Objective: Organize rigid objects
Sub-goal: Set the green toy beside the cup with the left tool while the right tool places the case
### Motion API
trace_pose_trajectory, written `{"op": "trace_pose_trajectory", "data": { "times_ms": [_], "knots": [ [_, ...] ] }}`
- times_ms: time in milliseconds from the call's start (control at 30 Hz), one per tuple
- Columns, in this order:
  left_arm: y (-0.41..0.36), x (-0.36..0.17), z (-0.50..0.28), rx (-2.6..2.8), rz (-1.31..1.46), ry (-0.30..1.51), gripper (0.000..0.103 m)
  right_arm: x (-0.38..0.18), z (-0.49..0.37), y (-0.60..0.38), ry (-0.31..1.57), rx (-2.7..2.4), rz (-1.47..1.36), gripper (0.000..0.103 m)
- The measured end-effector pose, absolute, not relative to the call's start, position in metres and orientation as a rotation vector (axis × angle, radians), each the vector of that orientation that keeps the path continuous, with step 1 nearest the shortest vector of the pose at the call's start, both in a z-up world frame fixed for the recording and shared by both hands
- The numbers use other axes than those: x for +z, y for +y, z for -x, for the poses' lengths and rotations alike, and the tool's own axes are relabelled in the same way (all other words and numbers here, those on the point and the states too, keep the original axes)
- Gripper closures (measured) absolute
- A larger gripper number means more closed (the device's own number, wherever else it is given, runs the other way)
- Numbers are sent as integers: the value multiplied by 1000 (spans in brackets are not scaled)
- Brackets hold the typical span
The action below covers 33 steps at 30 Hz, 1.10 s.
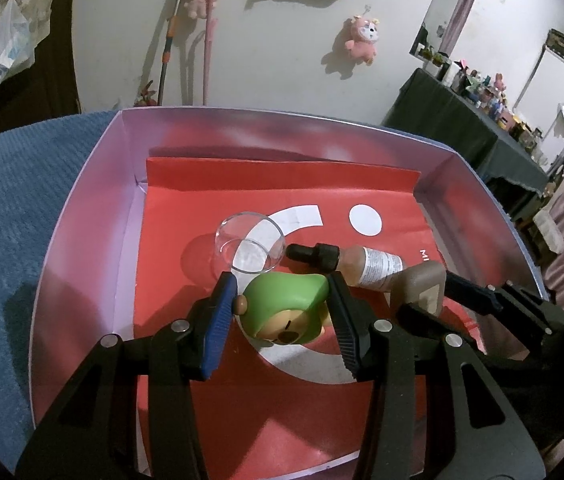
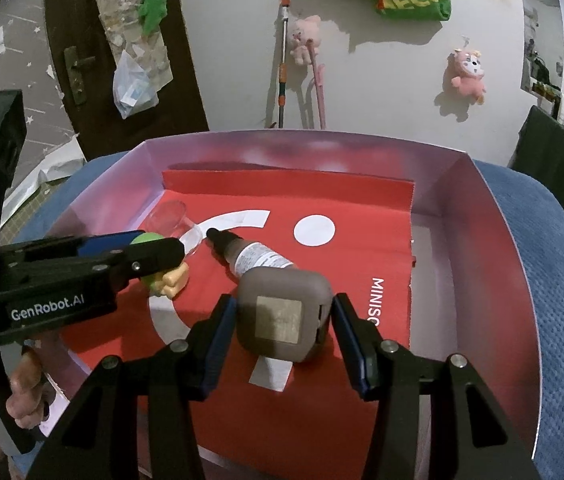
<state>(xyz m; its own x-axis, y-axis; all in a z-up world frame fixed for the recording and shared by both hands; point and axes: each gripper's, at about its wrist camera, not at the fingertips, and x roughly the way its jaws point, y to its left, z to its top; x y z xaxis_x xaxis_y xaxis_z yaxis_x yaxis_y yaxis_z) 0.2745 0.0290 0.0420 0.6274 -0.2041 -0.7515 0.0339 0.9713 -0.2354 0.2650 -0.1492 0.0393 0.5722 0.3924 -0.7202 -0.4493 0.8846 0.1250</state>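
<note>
A green-hooded toy figure (image 1: pixel 286 308) lies on the red paper inside a shallow lilac box (image 1: pixel 82 240). My left gripper (image 1: pixel 280 300) straddles it, fingers close on both sides with a small gap at the left. A brown square case (image 2: pixel 284 314) stands between the fingers of my right gripper (image 2: pixel 284 320), which is open with gaps on both sides. A dropper bottle (image 1: pixel 354 262) lies on its side behind them, and a clear glass cup (image 1: pixel 250 246) lies tipped at the left. In the right wrist view the toy (image 2: pixel 162 276) is partly hidden by the left gripper.
The box (image 2: pixel 502 240) sits on a blue textured cloth (image 1: pixel 14 208). A red paper bag with white print (image 2: pixel 322 236) lines the box floor. Behind are a white wall with plush toys (image 1: pixel 362 38), a dark door, and a cluttered dark table (image 1: pixel 462 128) at right.
</note>
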Motion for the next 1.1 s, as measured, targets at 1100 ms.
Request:
{"op": "trace_pose_trajectory", "data": {
  "times_ms": [1100],
  "knots": [
    [27, 49, -264, -134, 152, 865, 56, 39, -265, -153, 872, 562, 7, 47]
  ]
}}
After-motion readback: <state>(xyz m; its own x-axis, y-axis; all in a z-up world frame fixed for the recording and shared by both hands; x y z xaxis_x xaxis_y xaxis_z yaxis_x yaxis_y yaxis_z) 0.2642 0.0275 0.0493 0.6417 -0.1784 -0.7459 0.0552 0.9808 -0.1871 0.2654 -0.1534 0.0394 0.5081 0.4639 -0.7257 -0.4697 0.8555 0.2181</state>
